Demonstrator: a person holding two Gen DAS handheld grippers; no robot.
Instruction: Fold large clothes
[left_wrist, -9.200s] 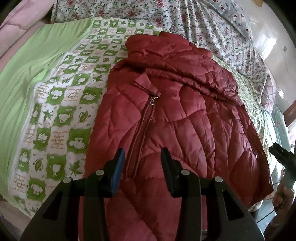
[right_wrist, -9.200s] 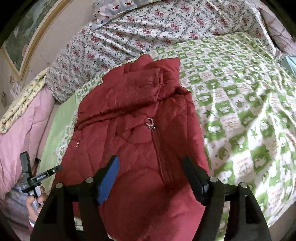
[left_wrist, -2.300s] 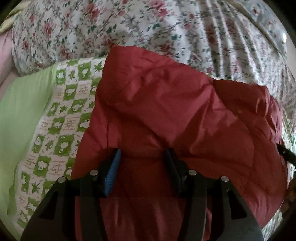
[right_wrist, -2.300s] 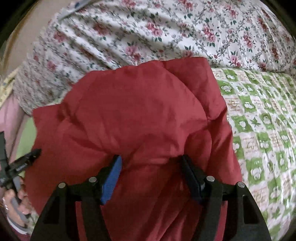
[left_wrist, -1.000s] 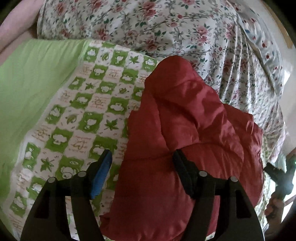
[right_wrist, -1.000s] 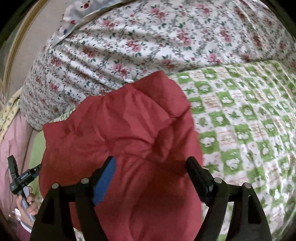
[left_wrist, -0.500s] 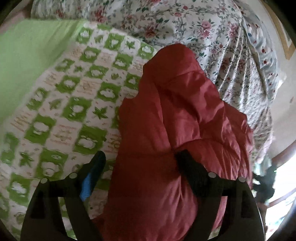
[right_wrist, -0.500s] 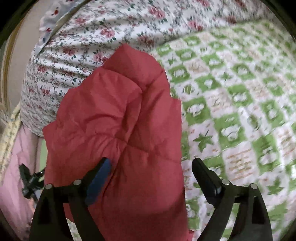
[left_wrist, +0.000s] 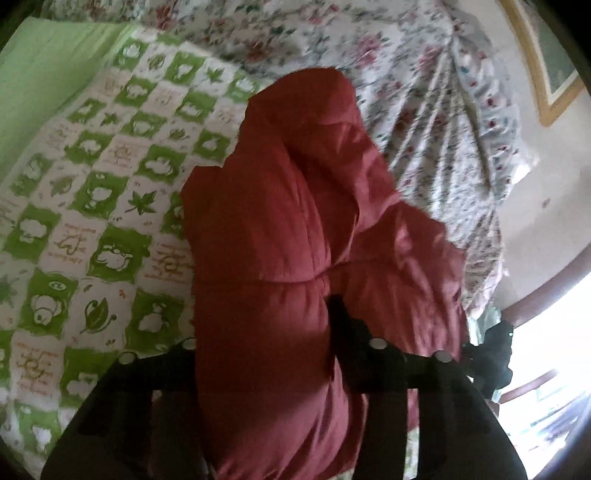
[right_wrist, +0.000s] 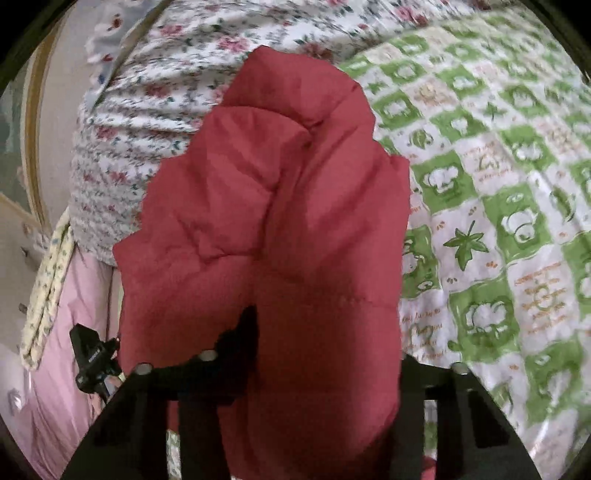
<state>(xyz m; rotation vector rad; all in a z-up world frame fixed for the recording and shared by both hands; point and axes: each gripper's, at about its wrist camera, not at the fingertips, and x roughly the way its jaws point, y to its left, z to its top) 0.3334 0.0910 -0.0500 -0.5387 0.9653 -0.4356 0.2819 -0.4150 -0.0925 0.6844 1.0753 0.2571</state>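
Left wrist: left gripper closing around red jacket

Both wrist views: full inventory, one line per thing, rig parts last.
quilted jacket: 1, dark red, folded into a narrow bundle on the bedspread, between both sets of jaws
bedspread: 1, green and white checks with leaf prints, under the jacket
floral quilt: 1, white with pink flowers, heaped beyond the jacket
plain sheet: 1, light green, upper left in the left view
pink bedding: 1, pink, left edge of the right view
picture frame: 1, wooden, on the wall
left gripper: 1, black, jaws closing with jacket between
right gripper: 1, black, jaws closing with jacket between
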